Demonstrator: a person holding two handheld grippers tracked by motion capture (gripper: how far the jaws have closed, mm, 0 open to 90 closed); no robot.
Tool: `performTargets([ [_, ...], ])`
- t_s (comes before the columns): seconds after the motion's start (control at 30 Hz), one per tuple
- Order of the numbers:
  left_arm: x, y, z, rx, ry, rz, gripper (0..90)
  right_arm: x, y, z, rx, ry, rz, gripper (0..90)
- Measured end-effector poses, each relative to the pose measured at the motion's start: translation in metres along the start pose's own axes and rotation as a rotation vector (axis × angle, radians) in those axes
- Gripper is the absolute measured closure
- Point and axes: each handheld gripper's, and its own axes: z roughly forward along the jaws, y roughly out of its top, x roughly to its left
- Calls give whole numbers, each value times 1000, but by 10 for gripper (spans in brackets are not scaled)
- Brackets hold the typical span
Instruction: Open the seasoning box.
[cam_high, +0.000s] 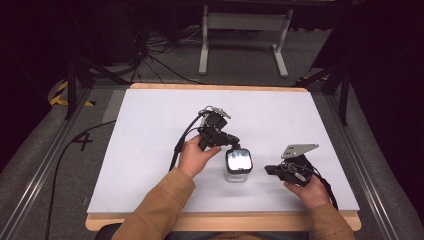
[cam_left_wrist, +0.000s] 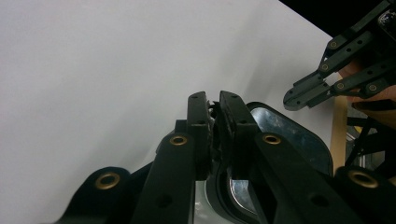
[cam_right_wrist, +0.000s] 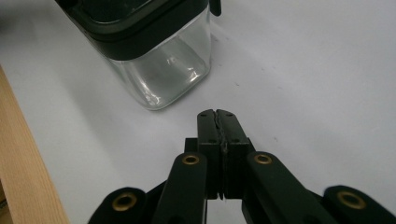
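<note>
A: Dark room, grey floor with cables, a white frame at twelve o'clock, and a white-topped table (cam_high: 150, 150) with a wooden edge. From the high view, what is in hand?

B: A clear square jar (cam_high: 238, 167) with a black-rimmed lid stands just past the table's middle toward five o'clock. The left claw (cam_high: 234, 145) sits at the lid's eleven o'clock edge; the right claw (cam_high: 270, 170) waits at three o'clock, just beside it.

A: And the left gripper view?

B: The left claw (cam_left_wrist: 214, 100) is nearly together, clamped on a small tab of the lid (cam_left_wrist: 289, 135). The lid looks seated, so I judge opening is barely begun.

A: The right gripper view?

B: The right claw (cam_right_wrist: 218, 114) is pressed together on nothing, the jar (cam_right_wrist: 163, 70) near at eleven o'clock. Lifting the lid remains.
</note>
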Motion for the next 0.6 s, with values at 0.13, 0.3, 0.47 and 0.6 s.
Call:
performTargets([
  [0.13,1,0,0,1,-7,-10,858,3,2,1,2,7,-8,890],
  [0.3,3,-1,0,0,-17,-16,862,7,4,2,-2,9,-19,890],
  [0.47,3,-1,0,-4,-22,-20,864,9,6,2,-5,9,-30,890],
  [0.6,4,-1,0,-3,-27,-20,866,13,8,2,-9,12,-40,891],
])
